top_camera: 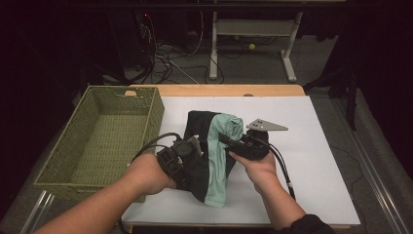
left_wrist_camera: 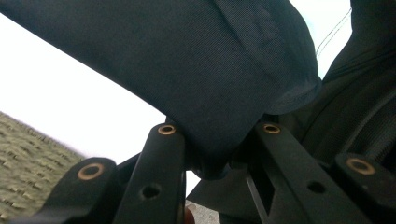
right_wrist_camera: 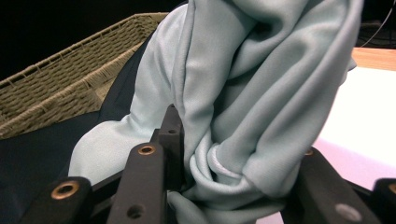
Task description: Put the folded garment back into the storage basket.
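A folded garment, black (top_camera: 197, 161) with a mint-green part (top_camera: 217, 165), is held above the white table top (top_camera: 311, 146) between my two grippers. My left gripper (top_camera: 187, 152) is shut on the black cloth (left_wrist_camera: 205, 93) at the bundle's left side, which bulges between its jaws. From the right, my right gripper (top_camera: 229, 142) is shut on the mint-green cloth (right_wrist_camera: 243, 102); a bunched fold sits between its jaws. The bundle's lower end hangs down toward the table's front.
A woven green basket (top_camera: 73, 170) stands at the table's left, close beside my left hand, and nothing lies in it. The white sheet stretches bare to the right. A wooden table edge (top_camera: 219, 90) lies behind; desk legs and cables are beyond.
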`<state>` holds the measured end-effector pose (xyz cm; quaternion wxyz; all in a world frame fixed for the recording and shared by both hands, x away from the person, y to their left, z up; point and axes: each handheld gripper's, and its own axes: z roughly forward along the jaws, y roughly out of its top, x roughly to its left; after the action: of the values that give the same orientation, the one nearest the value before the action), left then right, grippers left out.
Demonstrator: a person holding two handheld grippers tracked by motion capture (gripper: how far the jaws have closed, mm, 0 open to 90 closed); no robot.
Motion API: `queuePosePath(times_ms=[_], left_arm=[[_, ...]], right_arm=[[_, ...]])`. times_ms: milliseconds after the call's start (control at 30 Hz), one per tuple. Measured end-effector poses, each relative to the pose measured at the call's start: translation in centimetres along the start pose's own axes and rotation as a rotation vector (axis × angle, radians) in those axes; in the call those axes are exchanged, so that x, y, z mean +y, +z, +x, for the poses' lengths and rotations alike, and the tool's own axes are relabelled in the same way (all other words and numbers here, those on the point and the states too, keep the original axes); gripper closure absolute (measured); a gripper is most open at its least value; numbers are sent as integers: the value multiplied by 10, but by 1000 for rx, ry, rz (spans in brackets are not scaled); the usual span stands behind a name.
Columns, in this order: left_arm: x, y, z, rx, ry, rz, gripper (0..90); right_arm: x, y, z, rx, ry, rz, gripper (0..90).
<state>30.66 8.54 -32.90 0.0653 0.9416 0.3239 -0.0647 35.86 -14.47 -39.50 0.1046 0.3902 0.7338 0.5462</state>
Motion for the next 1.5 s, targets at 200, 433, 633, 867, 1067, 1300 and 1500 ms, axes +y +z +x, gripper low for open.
queuePosePath(times_ms=[200, 433, 633, 867, 1067, 1300, 1500], left_arm=[[-10, -8, 4, 12, -6, -11, 760], [-24, -20, 10, 20, -19, -18, 760], [-34, -32, 19, 19, -30, -13, 759], [-48, -43, 31, 20, -44, -20, 759], [-65, -49, 43, 25, -71, -32, 759], [-84, -54, 57, 27, -89, -59, 759], [-97, -62, 68, 38, -97, -74, 760]], right_arm=[[7, 5, 9, 7, -13, -11, 639], [17, 12, 21, 20, -26, -18, 639], [26, 21, 32, 30, -42, -26, 638], [39, 36, 45, 44, -52, -32, 638], [47, 51, 59, 57, -65, -30, 638], [54, 68, 70, 67, -76, -18, 637], [63, 79, 82, 69, -96, -12, 636]])
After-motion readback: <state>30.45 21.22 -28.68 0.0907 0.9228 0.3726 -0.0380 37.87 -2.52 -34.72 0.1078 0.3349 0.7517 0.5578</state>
